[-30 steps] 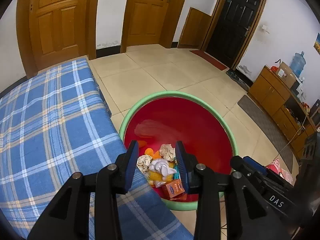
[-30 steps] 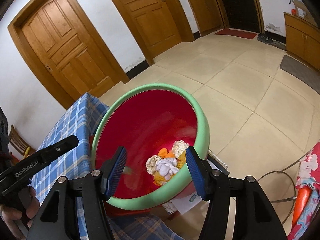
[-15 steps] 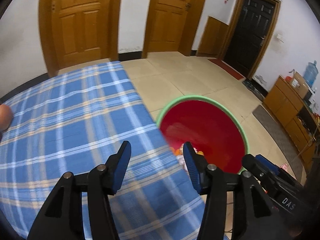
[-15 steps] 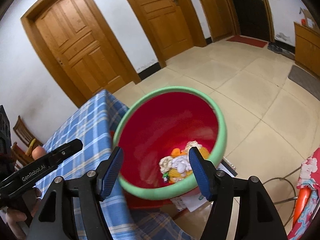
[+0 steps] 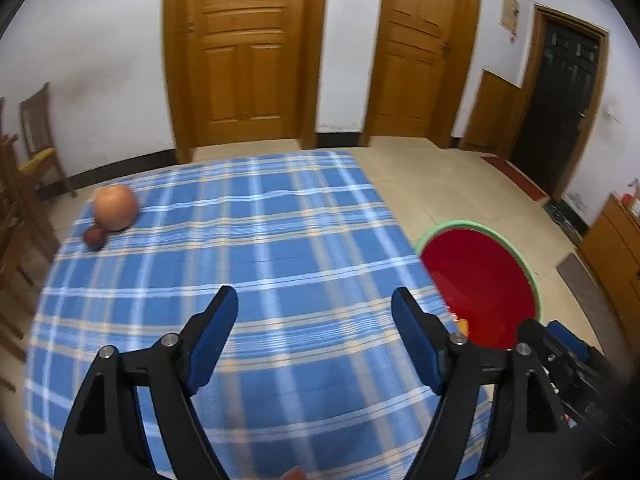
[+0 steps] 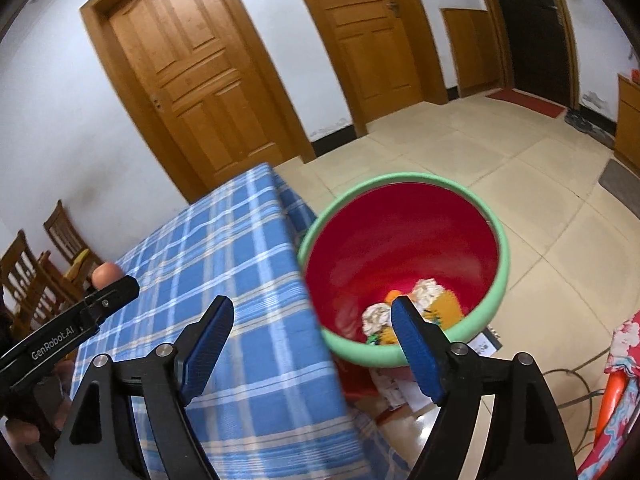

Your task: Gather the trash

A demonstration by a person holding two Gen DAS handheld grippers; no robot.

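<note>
Starting at the far left of the left wrist view, a large orange-pink fruit (image 5: 116, 207) and a small dark red one (image 5: 95, 237) touching it sit near the far corner of the tabletop (image 5: 256, 264), which is covered in a blue plaid cloth. They look like whole fruit rather than litter, which would explain why they stay there. The rest of the cloth shows no loose scraps.

Over the middle of the cloth hovers the left claw (image 5: 312, 320), pointing down at a slant. Its jaws are opening wide, and nothing lies between them; only plaid shows in the gap. That suits a claw free for another pickup.

Just beside the tabletop's right edge, and lower, stands the red basin (image 6: 496, 236) with its green rim, close enough that scraps can go over the edge into it. The collected trash (image 6: 416, 304), crumpled paper and orange and yellow bits, lies heaped at its bottom.

Farthest right, the right claw (image 6: 312, 320) hangs over the tabletop's edge and the basin's rim. Its jaws are also opening and hold nothing. Judging by the bare cloth, the collecting seems nearly done.
</note>
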